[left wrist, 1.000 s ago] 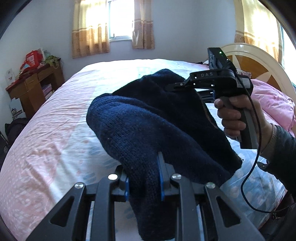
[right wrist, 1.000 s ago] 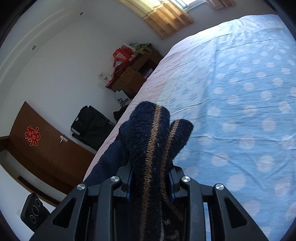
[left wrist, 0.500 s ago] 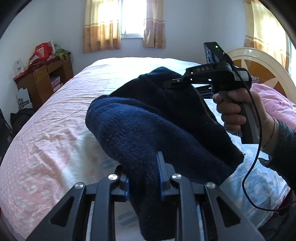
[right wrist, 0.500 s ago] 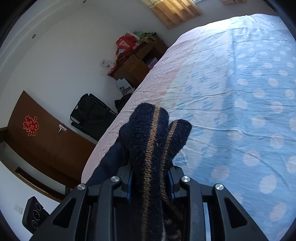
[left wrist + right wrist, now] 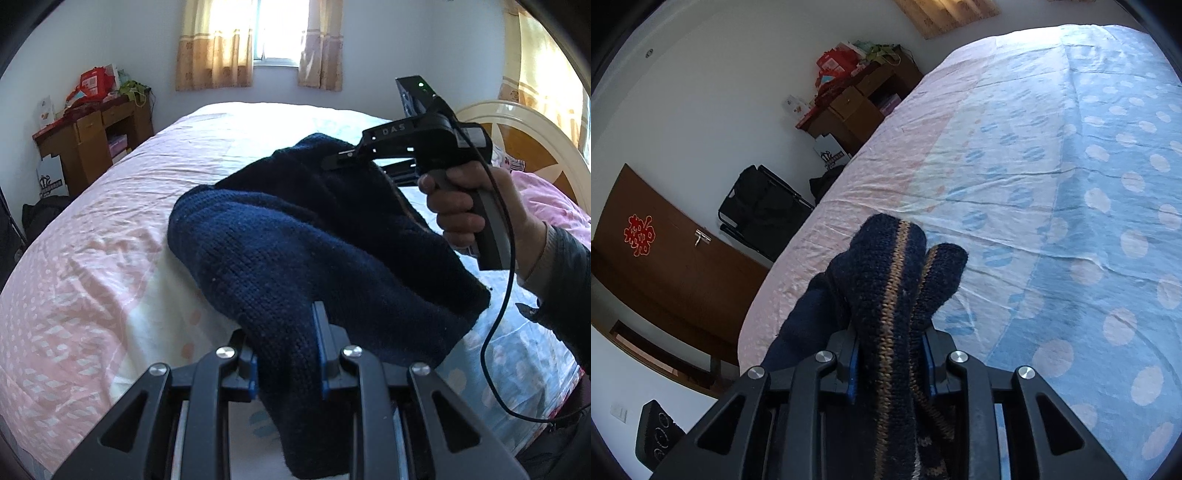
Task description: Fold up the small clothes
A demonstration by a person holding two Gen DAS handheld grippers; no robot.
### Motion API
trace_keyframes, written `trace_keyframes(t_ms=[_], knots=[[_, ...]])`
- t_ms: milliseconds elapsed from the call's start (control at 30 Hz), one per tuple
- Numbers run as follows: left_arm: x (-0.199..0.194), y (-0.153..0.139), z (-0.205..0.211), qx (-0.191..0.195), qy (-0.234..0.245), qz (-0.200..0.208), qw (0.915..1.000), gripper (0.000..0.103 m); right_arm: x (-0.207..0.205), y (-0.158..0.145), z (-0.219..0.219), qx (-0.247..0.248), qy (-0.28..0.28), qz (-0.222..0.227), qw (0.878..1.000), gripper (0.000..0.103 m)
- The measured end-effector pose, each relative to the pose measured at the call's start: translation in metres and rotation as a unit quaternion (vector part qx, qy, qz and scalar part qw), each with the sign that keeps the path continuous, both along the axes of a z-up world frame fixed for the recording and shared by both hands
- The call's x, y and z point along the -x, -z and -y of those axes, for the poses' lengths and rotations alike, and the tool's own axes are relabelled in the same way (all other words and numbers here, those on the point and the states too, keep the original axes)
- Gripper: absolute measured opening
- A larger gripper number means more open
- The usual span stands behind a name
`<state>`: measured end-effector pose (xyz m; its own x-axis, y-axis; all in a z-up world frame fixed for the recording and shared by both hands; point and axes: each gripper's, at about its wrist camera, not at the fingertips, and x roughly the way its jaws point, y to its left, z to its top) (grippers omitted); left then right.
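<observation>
A dark navy knitted garment (image 5: 295,240) hangs bunched above the bed sheet (image 5: 92,258), stretched between both grippers. My left gripper (image 5: 286,354) is shut on a thick fold at its near end, and cloth drapes down over the jaws. In the left wrist view a hand (image 5: 465,210) holds my right gripper (image 5: 334,162), which clamps the far edge. The right wrist view shows that edge of the garment (image 5: 890,266), navy with tan stripes, standing up out of the right gripper (image 5: 890,354). Its jaws are closing on the cloth between them.
The bed sheet (image 5: 1071,184) is pink on one side and blue with white dots on the other. A wooden desk (image 5: 92,136) with red items stands by the far wall. A cream headboard (image 5: 535,147) and pink bedding (image 5: 554,206) lie at the right. A black bag (image 5: 761,206) sits beside the bed.
Both grippers keep their hold on the garment. The right gripper has moved across the bed and sunk a little. The left view has rolled slightly, so the desk and window stand further right.
</observation>
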<state>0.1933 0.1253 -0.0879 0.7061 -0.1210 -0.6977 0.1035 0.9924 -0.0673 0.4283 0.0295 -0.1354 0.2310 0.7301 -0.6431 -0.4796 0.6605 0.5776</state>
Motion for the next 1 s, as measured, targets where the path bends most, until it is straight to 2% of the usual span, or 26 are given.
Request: trace_keyframes(t_ms=[200,567,667,733,800,867,967,1000], knots=[[0.006,0.009,0.003,-0.007,0.002,-0.006,1.0,0.024,-0.006,0.013,0.001,0.015,0.007,-0.007,1.0,0.027],[0.012,0.026,0.001,0.002,-0.004,-0.023,0.9997,0.024,-0.014,0.033,0.001,0.036,0.017,-0.02,0.999,0.027],[0.012,0.031,0.0,0.004,-0.008,-0.025,0.9996,0.027,-0.017,0.04,0.0,0.045,0.019,-0.028,0.998,0.027],[0.013,0.032,-0.001,0.004,-0.013,-0.027,0.9995,0.036,-0.016,0.043,0.003,0.041,0.017,-0.033,0.998,0.031],[0.013,0.026,-0.004,0.007,-0.018,-0.026,0.9995,0.041,-0.012,0.042,0.01,0.037,0.019,-0.034,0.999,0.033],[0.018,0.013,-0.006,-0.006,-0.018,-0.013,0.9997,0.044,-0.004,0.034,0.022,0.033,0.025,-0.024,0.999,0.033],[0.028,-0.014,-0.013,-0.027,-0.044,0.046,0.9976,0.066,0.015,0.013,0.045,0.024,0.036,0.025,0.999,0.034],[0.03,-0.02,-0.017,-0.028,-0.053,0.061,0.9964,0.078,0.024,0.004,0.054,0.012,0.036,0.037,0.999,0.039]])
